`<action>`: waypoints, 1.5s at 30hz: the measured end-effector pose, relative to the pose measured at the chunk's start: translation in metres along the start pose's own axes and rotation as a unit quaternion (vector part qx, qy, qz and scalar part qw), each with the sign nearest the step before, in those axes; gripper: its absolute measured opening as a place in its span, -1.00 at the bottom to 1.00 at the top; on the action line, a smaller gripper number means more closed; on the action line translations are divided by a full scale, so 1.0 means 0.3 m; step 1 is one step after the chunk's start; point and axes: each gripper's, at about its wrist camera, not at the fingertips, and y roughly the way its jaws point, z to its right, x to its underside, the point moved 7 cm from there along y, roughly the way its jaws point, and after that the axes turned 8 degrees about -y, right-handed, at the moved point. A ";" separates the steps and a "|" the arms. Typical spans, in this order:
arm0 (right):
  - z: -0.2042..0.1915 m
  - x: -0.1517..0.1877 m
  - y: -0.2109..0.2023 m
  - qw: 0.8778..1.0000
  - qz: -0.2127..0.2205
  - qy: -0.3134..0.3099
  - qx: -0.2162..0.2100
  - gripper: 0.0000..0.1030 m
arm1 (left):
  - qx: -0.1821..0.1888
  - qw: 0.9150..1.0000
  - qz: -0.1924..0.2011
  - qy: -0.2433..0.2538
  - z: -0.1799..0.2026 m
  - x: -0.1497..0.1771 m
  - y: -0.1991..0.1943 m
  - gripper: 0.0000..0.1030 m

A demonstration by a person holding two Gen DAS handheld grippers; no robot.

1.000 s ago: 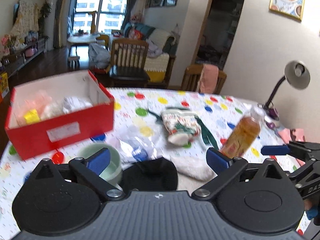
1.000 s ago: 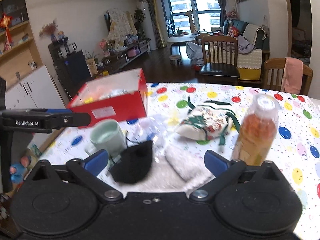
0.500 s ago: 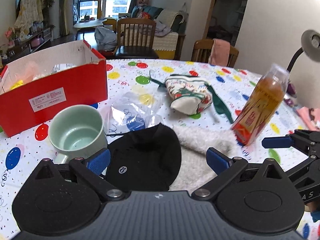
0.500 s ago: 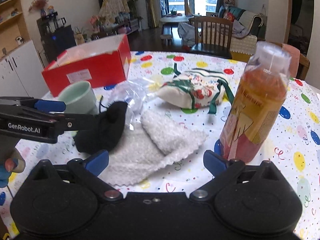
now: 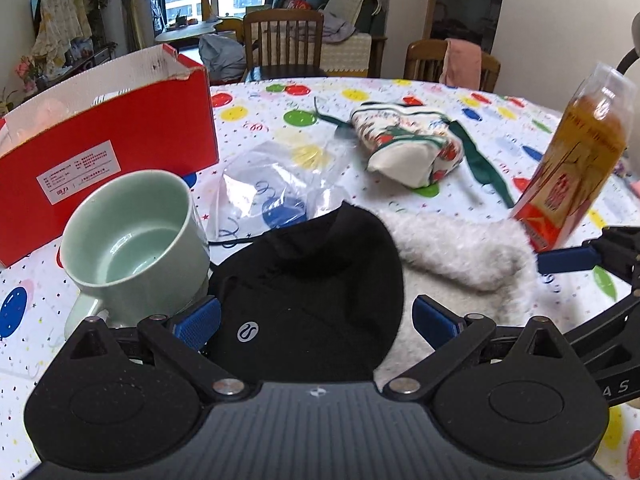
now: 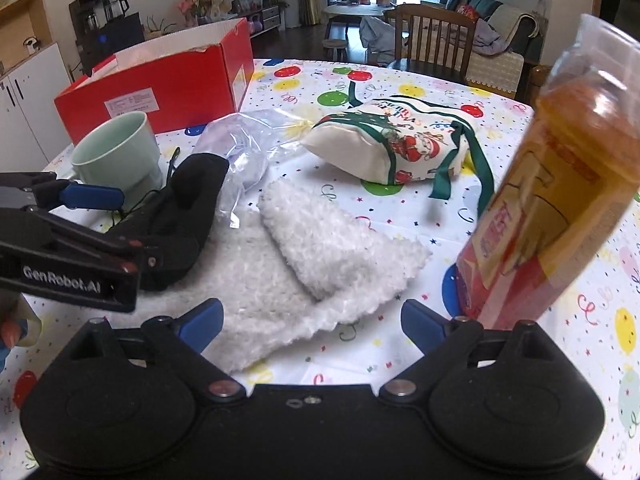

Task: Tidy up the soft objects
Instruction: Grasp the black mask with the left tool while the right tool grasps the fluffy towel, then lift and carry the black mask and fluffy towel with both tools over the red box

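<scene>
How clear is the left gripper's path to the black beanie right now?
Probably clear, yes: the left gripper is open with the black beanie between its fingertips, nothing on top. The green mug crowds one finger.

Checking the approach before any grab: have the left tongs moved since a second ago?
Yes. The left tongs have come down and closer to the table: the black cap and green mug now loom larger.
</scene>
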 end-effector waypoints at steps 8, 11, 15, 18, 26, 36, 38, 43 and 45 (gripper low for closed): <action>-0.009 -0.015 0.065 1.000 -0.017 -0.012 -0.003 0.67 | 0.008 0.999 -0.027 -0.021 -0.017 0.010 0.050 0.97; -0.010 -0.011 0.082 1.000 -0.025 -0.013 -0.002 0.58 | 0.009 0.999 -0.031 -0.023 -0.018 0.011 0.056 0.90; -0.017 -0.008 0.089 0.999 -0.029 -0.022 0.001 0.54 | 0.010 0.999 -0.038 -0.019 -0.011 0.014 0.060 0.68; -0.027 -0.008 0.088 0.999 -0.030 -0.031 0.003 0.46 | 0.006 0.999 -0.039 -0.021 -0.013 0.011 0.058 0.52; -0.070 -0.015 0.071 0.998 -0.026 -0.058 0.001 -0.08 | 0.002 0.999 -0.042 -0.029 -0.037 -0.003 0.048 -0.11; -0.115 -0.023 0.036 0.996 -0.019 -0.085 0.010 -0.83 | 0.006 0.999 -0.036 -0.035 -0.065 -0.012 0.002 -0.41; -0.100 -0.022 0.019 0.998 -0.015 -0.065 0.010 -0.84 | 0.008 0.999 -0.036 -0.038 -0.071 -0.012 -0.012 -0.41; -0.068 -0.028 -0.055 1.000 0.008 -0.020 0.004 -0.85 | 0.017 0.998 -0.035 -0.052 -0.080 -0.006 -0.057 -0.43; -0.061 -0.032 -0.093 1.000 0.020 -0.006 -0.001 -0.85 | 0.022 0.997 -0.035 -0.058 -0.082 -0.002 -0.078 -0.43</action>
